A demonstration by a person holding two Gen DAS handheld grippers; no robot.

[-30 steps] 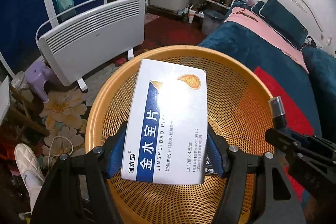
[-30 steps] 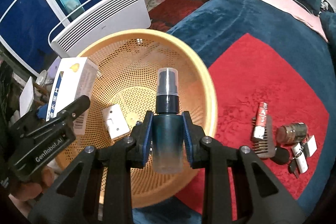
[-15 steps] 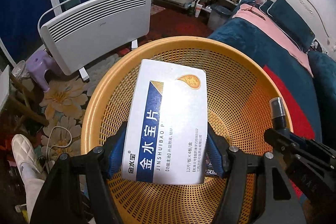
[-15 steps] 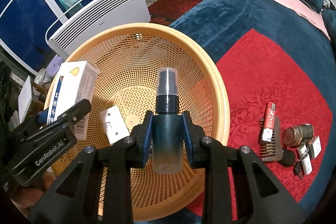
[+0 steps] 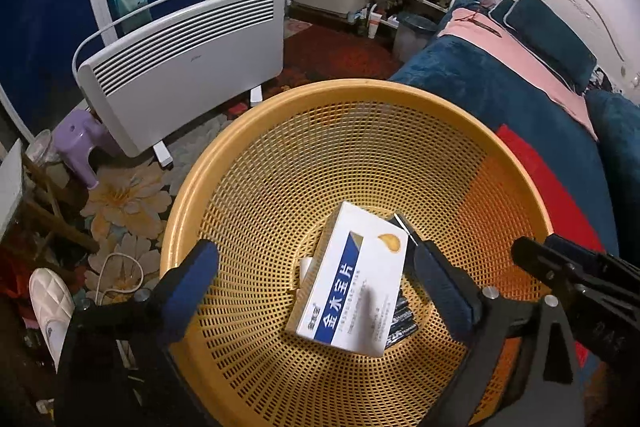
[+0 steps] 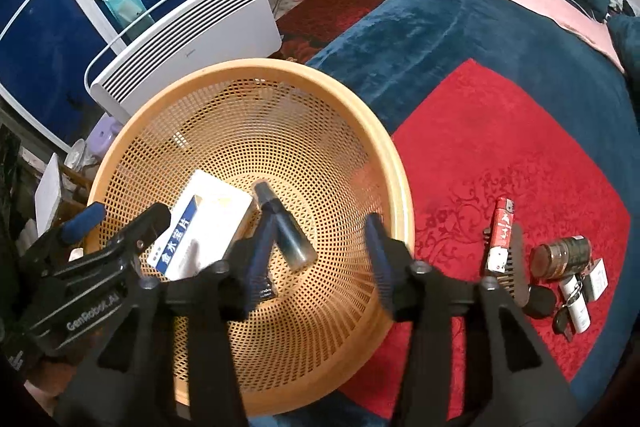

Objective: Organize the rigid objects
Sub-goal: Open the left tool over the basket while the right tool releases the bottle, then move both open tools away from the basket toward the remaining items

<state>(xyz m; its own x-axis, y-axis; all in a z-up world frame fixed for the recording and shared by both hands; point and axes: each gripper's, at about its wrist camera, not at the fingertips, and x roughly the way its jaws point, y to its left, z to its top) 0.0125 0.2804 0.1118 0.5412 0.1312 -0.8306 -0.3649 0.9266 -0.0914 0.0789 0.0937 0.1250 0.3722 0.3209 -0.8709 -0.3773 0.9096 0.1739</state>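
Orange basket point(image 5: 400, 99) now has the medicine box point(image 5: 352, 291) and spray bottle point(image 6: 286, 227) inside; left gripper point(image 5: 320, 291) and right gripper point(image 6: 316, 263) jaws opening, nothing clamped. Bottle's still tumbling, might roll under the box.

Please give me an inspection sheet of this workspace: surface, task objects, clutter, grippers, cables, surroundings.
Surface: red cloth over a blue blanket.
Job's things: white medicine box and dark spray bottle inside the orange basket; red lighter, comb, brown jar and keys lie on the cloth.
Clutter: nothing seen.
Grippers: left gripper and right gripper opening, nothing gripped.
Cables: white cord on the floor.
Surroundings: white heater, slipper.
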